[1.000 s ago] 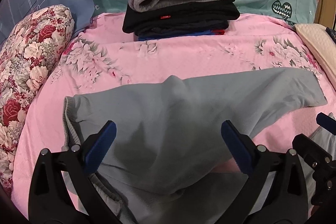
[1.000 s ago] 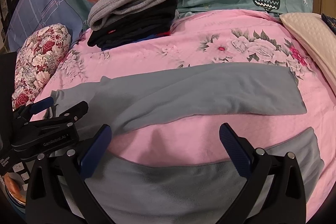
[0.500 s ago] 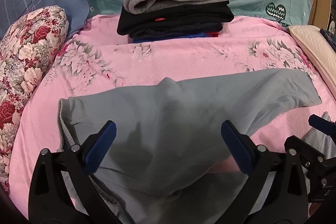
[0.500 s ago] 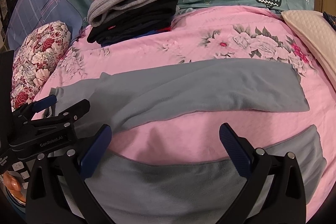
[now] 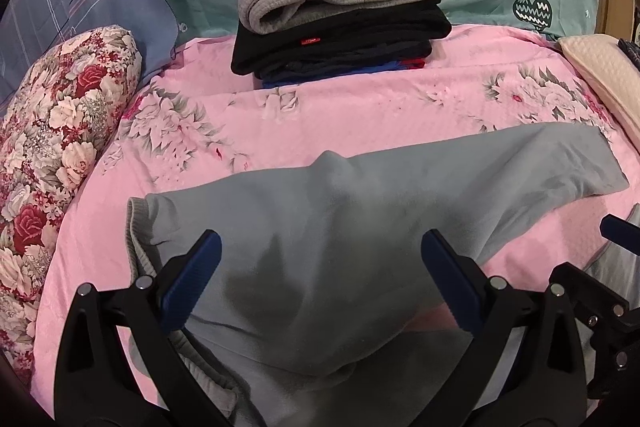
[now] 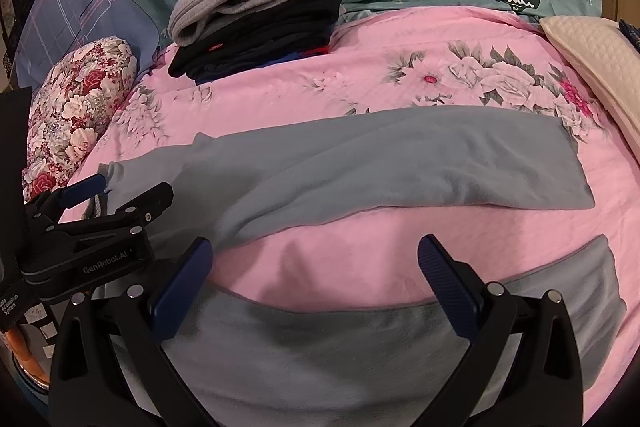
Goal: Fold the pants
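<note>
Left gripper (image 5: 318, 277): black frame, ribbed blue pads (image 5: 192, 281), silver screws. Right gripper (image 6: 312, 285): same build. White "GenRobot.AI" lettering marks the left one's side.

Warm indoor light is falling evenly; soft shadows are pooling on the grey pants (image 5: 360, 247). Fisheye is bending edges, corners going black.

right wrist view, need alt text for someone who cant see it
Grey pants lie spread on a pink floral bedspread, legs apart, with the open right gripper above the near leg and holding nothing. The left gripper is at the waistband end on the left. A stack of folded clothes sits at the back.
</note>
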Tool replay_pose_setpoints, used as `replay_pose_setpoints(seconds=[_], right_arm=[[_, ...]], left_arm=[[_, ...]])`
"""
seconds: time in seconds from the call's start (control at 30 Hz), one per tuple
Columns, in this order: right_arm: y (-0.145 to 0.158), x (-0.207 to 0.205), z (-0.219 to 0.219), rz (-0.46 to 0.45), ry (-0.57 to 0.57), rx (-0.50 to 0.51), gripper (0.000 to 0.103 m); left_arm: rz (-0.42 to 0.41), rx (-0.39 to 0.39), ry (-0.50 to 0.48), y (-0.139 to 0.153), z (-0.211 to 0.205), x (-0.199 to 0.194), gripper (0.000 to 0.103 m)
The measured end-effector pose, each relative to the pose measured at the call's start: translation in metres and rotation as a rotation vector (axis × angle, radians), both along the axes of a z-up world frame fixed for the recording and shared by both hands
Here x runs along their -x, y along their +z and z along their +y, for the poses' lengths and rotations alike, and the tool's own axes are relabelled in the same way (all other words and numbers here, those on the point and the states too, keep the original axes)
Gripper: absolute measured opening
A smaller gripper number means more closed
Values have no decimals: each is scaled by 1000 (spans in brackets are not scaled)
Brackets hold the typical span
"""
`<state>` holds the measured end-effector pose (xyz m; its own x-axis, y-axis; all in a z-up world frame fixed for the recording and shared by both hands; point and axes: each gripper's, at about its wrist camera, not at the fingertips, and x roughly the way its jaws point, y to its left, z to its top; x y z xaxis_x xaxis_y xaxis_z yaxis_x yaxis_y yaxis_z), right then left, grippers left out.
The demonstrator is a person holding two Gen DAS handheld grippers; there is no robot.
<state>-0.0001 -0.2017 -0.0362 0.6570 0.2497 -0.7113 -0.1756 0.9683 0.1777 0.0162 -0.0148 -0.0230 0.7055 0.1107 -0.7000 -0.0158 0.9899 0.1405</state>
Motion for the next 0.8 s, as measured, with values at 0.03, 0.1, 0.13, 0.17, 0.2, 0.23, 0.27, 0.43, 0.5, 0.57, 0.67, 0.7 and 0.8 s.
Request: replay_pose_setpoints(seconds=[0.03, 0.1, 0.13, 0.17, 0.2, 0.23, 0.27, 0.43, 0.5, 0.57, 0.67, 0.7, 0.8], right_arm=[[0, 0, 0, 0, 0, -1, 102], [0, 0, 0, 2, 1, -1, 102], [0, 0, 0, 2, 1, 0, 102], [0, 0, 0, 1, 1, 0, 102], [0, 0, 0, 1, 1, -1, 102], [0, 0, 0, 2, 0, -1, 102], [0, 0, 0, 2, 1, -1, 102], [-1, 0, 0, 6, 3, 0, 102], [-1, 0, 0, 4, 4, 2, 102], [-1, -1, 0, 4, 4, 1, 102], [-1, -1, 0, 5, 3, 0, 102], [-1, 0, 0, 5, 3, 1, 102], [-1, 0, 0, 6, 4, 1, 102]], left_arm=[[-3, -5, -3, 0, -1, 1, 101], [-7, -15, -6, 1, -3, 1, 101], [-9, -18, -7, 1, -3, 2, 101], [-11, -19, -8, 1, -3, 2, 101], [-10, -17, -9, 1, -3, 2, 101], [-10, -15, -8, 2, -2, 2, 101], [-10, -15, -7, 2, -2, 2, 101], [-11, -17, -5, 1, -2, 2, 101], [-15, -20, -8, 1, -2, 2, 101], [-18, -26, -11, 1, -3, 3, 101], [-21, -30, -12, 2, -4, 3, 101], [-22, -31, -13, 1, -4, 3, 101], [-23, -32, -13, 1, -4, 4, 101]])
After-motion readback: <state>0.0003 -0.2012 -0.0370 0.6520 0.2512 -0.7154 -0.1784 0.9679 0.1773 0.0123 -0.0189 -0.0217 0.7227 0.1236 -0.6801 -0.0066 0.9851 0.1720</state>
